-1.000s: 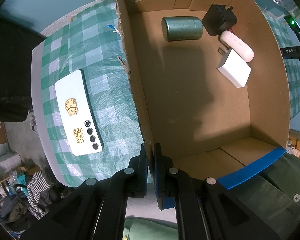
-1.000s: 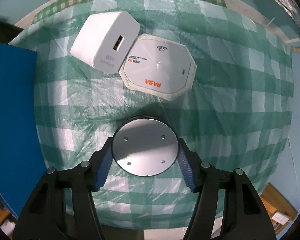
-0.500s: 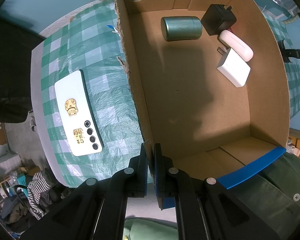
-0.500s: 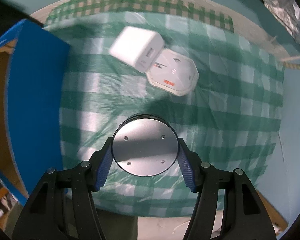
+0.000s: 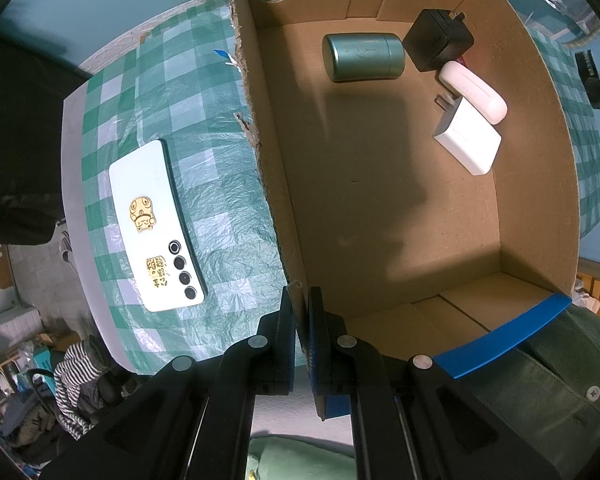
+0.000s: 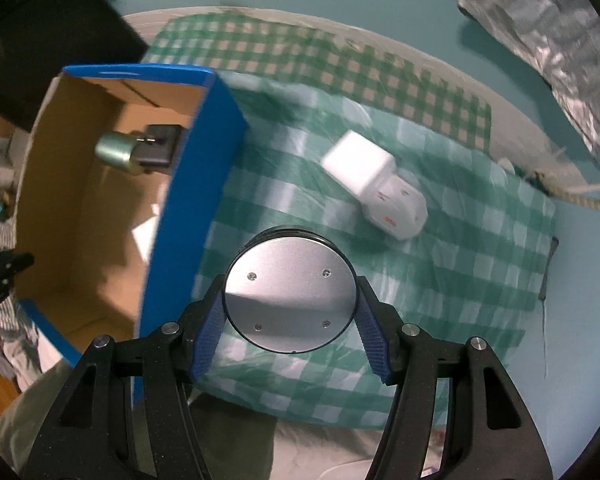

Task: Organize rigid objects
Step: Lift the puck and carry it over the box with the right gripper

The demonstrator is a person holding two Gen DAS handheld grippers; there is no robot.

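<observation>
My right gripper [image 6: 290, 304] is shut on a round silver metal disc [image 6: 290, 294], held well above the checked cloth. My left gripper [image 5: 302, 320] is shut on the torn near wall of the cardboard box [image 5: 260, 152]. Inside the box lie a green tin [image 5: 362, 56], a black charger [image 5: 438, 40], a white oval case [image 5: 472, 92] and a white adapter [image 5: 468, 140]. The same box [image 6: 192, 184], blue on the outside, shows at the left of the right wrist view. A white cube charger [image 6: 358, 168] and a white octagonal device [image 6: 398, 212] lie on the cloth beyond the disc.
A white phone [image 5: 156, 228] with gold stickers lies face down on the green checked cloth [image 5: 220, 216] left of the box. A crinkled silver sheet [image 6: 548, 28] runs along the far right. A person's green trousers [image 5: 540, 392] are at the lower right. Clutter sits on the floor at the lower left.
My right gripper has risen and swung left with the disc, so the cloth items look smaller and the box has come into its view. The left gripper has stayed still.
</observation>
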